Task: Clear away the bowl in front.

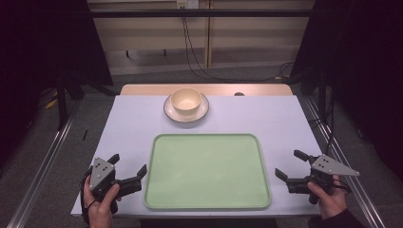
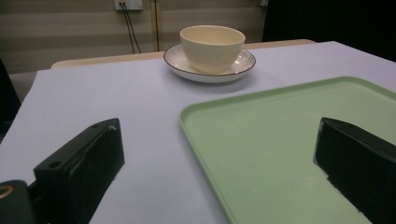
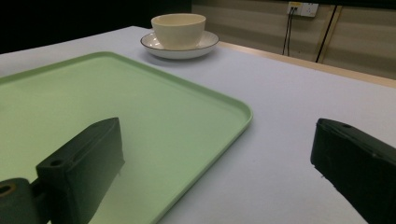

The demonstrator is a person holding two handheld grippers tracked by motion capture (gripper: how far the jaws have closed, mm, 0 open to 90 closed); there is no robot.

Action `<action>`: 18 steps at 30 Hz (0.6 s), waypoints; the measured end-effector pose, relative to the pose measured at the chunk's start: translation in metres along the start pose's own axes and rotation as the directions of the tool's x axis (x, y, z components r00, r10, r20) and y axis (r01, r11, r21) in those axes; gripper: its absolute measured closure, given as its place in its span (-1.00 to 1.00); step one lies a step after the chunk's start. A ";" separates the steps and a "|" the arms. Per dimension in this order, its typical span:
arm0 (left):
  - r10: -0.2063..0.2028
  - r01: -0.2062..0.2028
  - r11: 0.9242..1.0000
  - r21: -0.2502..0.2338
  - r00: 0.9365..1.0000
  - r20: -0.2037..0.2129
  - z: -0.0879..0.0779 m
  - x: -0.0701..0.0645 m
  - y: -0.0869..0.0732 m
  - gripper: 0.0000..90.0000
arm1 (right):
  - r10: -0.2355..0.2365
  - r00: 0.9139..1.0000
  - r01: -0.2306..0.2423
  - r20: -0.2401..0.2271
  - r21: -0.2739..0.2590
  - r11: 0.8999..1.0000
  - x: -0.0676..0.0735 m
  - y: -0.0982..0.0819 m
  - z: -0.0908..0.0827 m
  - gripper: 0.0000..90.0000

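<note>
I see bare tabletop (image 1: 285, 123) on both sides of the green tray (image 1: 207, 172); at the far edge, the bowl (image 1: 186, 100) on its plate (image 1: 186, 113) blocks passage.

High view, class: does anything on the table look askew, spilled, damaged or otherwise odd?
Nothing stands out. The cream ceramic bowl sits upright on its dark-rimmed white saucer, the pale green plastic tray lies flat and bare, and no spill shows on the white table.
</note>
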State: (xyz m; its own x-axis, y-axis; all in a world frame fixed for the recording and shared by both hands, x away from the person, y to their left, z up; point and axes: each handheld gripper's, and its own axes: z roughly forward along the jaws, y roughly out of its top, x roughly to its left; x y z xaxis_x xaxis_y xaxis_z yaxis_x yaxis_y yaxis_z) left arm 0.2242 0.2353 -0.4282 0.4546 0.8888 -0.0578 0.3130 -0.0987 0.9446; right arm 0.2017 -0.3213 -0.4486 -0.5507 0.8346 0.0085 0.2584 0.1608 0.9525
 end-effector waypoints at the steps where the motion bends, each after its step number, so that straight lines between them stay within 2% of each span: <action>1: 0.004 -0.004 1.000 0.000 1.000 0.003 0.000 0.000 0.000 -0.97 | 0.002 1.000 -0.002 0.002 -0.005 1.000 0.000 0.000 0.000 -0.96; 6: 0.005 -0.005 1.000 0.010 1.000 0.013 0.001 0.001 -0.001 -0.96 | 0.003 1.000 -0.003 -0.007 -0.002 1.000 0.000 0.000 0.001 -0.95; 9: 0.005 -0.005 1.000 0.018 1.000 0.004 0.001 0.001 -0.001 -0.96 | -0.014 1.000 0.013 0.014 0.022 1.000 -0.001 0.000 0.000 -0.96; 12: 0.001 -0.001 0.999 0.040 1.000 0.004 0.004 0.001 -0.002 -0.95 | 0.005 1.000 -0.005 0.015 0.024 1.000 -0.002 -0.001 0.000 -0.96; 16: -0.012 0.011 0.999 0.030 1.000 0.016 0.005 0.001 -0.002 -0.95 | 0.008 1.000 -0.008 0.014 0.022 1.000 -0.002 -0.001 0.000 -0.96; 18: 0.000 0.000 0.999 0.034 1.000 0.014 0.005 0.001 -0.002 -0.95 | 0.006 1.000 -0.006 0.005 0.018 1.000 -0.002 -0.001 0.000 -0.96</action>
State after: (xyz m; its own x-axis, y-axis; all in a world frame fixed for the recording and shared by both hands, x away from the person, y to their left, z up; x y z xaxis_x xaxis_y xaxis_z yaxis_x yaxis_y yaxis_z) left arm 0.2284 0.2336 -0.4315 0.4663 0.8824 -0.0624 0.3413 -0.1144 0.9330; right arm 0.2022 -0.3234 -0.4494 -0.5454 0.8381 0.0128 0.2762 0.1652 0.9468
